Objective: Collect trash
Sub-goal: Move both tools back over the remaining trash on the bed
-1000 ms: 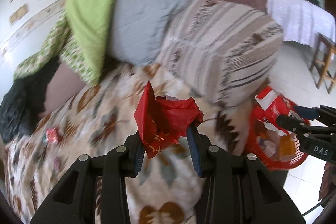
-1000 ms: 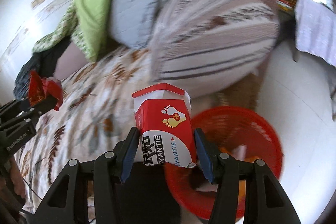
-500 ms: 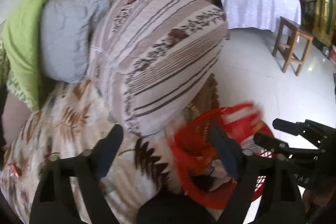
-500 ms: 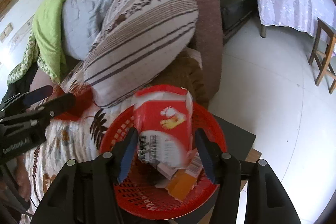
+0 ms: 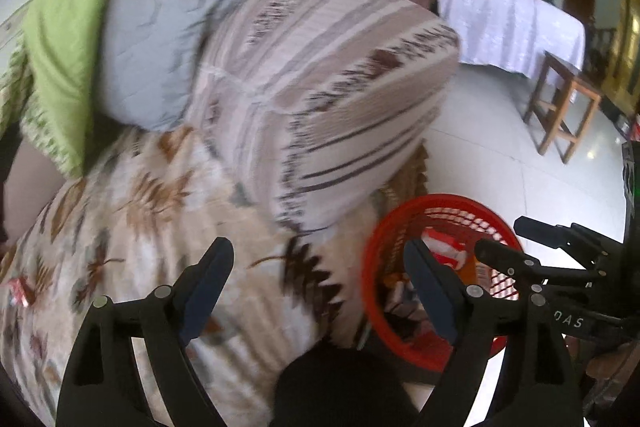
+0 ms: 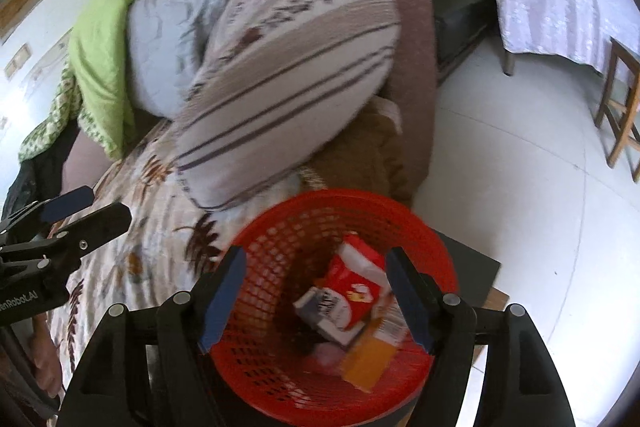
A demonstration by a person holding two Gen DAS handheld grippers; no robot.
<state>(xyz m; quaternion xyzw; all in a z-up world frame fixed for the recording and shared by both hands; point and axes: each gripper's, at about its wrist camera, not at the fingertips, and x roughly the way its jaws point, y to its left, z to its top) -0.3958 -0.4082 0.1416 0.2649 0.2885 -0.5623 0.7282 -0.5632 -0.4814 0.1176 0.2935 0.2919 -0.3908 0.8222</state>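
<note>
Release position: right gripper (image 6: 316, 297) hangs over the round red plastic mesh basket (image 6: 280, 227), jaws just opened apart so the red-and-white paper carton (image 6: 348, 291) lies inside, while left gripper (image 5: 316, 291), jaws apart and empty, hangs over the leaf-patterned bedspread (image 5: 132, 211) just beside the basket

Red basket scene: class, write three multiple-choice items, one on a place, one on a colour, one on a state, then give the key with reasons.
1. Where does the red and white packet lie?
A. on the bedspread
B. in the basket
C. on the floor

2. What colour is the basket?
A. blue
B. green
C. red

3. How does the right gripper stand?
A. open, empty
B. shut on the packet
C. shut on a pillow

Key: B, the packet rests among other trash inside the mesh wall; C, its rim and wall are red; A, its jaws, just opening, stand apart above the basket, touching nothing.
</note>
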